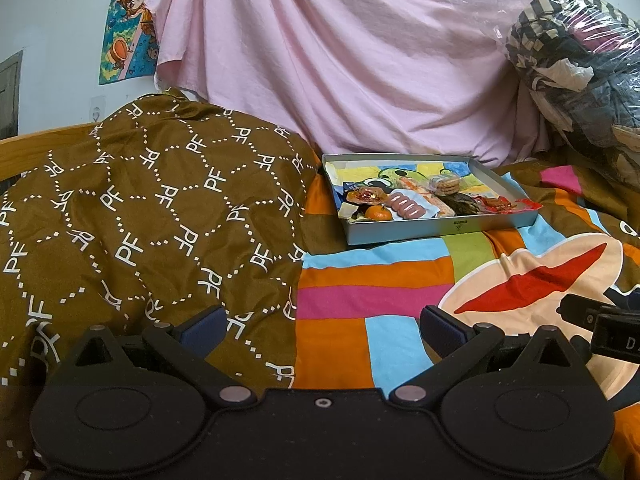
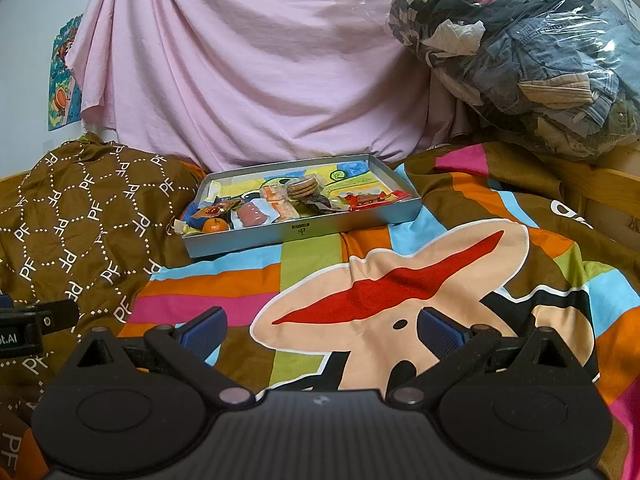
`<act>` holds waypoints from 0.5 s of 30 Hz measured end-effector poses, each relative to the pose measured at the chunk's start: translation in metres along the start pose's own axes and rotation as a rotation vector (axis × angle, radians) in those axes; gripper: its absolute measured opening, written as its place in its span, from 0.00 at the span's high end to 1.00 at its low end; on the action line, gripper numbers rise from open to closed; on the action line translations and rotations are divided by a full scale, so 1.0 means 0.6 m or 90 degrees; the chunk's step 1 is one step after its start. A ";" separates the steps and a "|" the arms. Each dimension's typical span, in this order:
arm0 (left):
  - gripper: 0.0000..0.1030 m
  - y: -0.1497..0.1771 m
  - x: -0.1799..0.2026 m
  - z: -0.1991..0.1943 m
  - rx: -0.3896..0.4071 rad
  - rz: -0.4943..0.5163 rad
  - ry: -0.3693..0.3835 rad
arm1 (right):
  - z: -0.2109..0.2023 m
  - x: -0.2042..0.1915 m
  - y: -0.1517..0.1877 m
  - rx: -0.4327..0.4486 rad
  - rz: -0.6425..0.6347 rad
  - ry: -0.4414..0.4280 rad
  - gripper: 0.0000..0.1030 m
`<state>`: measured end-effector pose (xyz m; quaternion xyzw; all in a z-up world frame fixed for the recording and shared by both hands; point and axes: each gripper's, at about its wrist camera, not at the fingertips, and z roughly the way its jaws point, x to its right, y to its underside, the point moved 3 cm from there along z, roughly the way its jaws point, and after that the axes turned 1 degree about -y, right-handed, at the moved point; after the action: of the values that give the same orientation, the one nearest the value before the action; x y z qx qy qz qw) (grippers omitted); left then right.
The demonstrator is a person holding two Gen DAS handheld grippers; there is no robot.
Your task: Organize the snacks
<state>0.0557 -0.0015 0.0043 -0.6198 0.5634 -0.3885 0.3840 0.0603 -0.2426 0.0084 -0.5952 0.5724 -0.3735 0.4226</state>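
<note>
Both jaws stand wide apart and empty: the left gripper [image 1: 322, 330] and right gripper [image 2: 322, 330] hang low in frame, well short of the tray [image 2: 304, 232] at centre. Snacks, among them an orange [image 2: 215, 225] and biscuits [image 2: 302, 188], already lie inside it, crowded toward its near wall. That fits either sorting about to start or a tray just filled, so I cannot judge the next move.

Left tool [image 1: 322, 330]: jaws spread wide, blue pads [image 1: 206, 326] well apart, nothing held between them. Right tool [image 2: 322, 330]: likewise spread wide, empty. Both are held level, side by side, pointing forward. Each shows at the edge of the other's view.
</note>
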 end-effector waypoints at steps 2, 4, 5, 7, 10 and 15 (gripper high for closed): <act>0.01 0.001 0.001 0.000 0.000 0.002 0.002 | 0.000 -0.001 0.000 0.000 0.000 0.001 0.00; 0.01 0.001 0.002 0.000 0.001 0.004 0.004 | 0.000 0.000 0.001 0.001 0.000 0.001 0.00; 0.01 0.001 0.002 0.000 0.000 0.004 0.004 | -0.001 -0.001 0.001 0.001 0.000 0.001 0.00; 0.01 0.002 0.002 0.000 -0.001 0.005 0.006 | 0.000 -0.002 0.000 0.000 -0.001 0.000 0.00; 0.01 0.001 0.003 0.000 -0.002 0.007 0.005 | 0.000 -0.003 -0.001 -0.001 -0.001 -0.001 0.00; 0.01 0.003 0.005 0.001 -0.013 0.006 0.005 | -0.001 -0.003 0.000 -0.001 -0.001 -0.001 0.00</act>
<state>0.0558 -0.0045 0.0023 -0.6194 0.5719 -0.3831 0.3776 0.0600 -0.2408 0.0089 -0.5965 0.5719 -0.3727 0.4221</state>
